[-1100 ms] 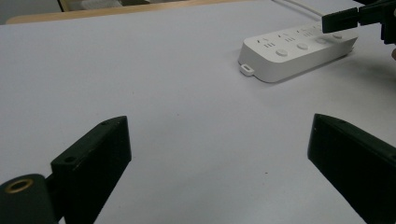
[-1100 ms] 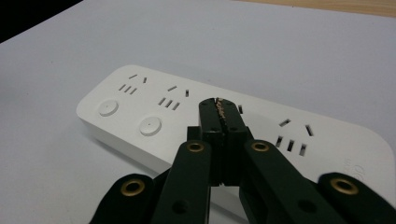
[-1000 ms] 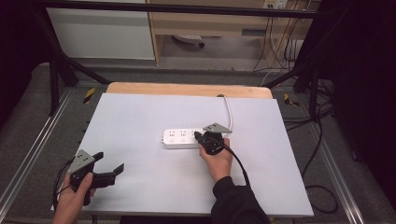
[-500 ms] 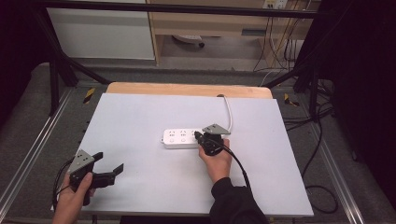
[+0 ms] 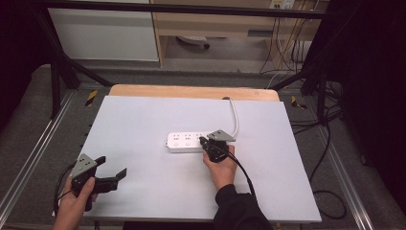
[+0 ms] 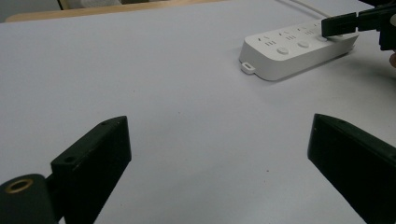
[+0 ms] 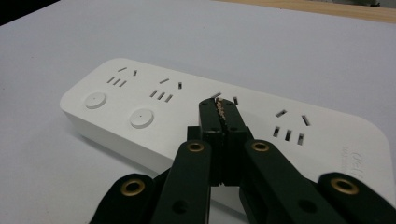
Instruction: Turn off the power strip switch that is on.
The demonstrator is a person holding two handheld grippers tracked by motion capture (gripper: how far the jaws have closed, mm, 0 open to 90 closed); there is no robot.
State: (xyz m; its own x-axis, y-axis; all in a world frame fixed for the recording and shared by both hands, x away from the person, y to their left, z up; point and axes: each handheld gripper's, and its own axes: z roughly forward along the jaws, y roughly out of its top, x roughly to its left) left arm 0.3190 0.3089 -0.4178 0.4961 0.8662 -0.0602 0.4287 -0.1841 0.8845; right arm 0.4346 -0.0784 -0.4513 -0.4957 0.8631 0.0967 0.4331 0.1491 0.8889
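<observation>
A white power strip (image 5: 184, 142) lies flat near the middle of the grey table, with its white cable (image 5: 234, 115) running off to the far edge. It has several socket groups and round buttons (image 7: 141, 118) along the top. My right gripper (image 5: 205, 142) is shut with nothing held. Its joined tips (image 7: 219, 108) rest over the strip's (image 7: 116, 84) top face at the third socket group. My left gripper (image 5: 117, 175) is held low at the table's near left corner. Its jaws stand wide open and empty (image 6: 219, 154), aimed toward the strip (image 6: 289, 51).
The grey table top (image 5: 143, 120) has a wooden strip (image 5: 191, 92) along its far edge. Metal frame rails (image 5: 28, 158) run along both sides. Cables (image 5: 330, 143) lie on the floor to the right. The right gripper's own cable (image 5: 244, 172) trails back over the person's sleeve.
</observation>
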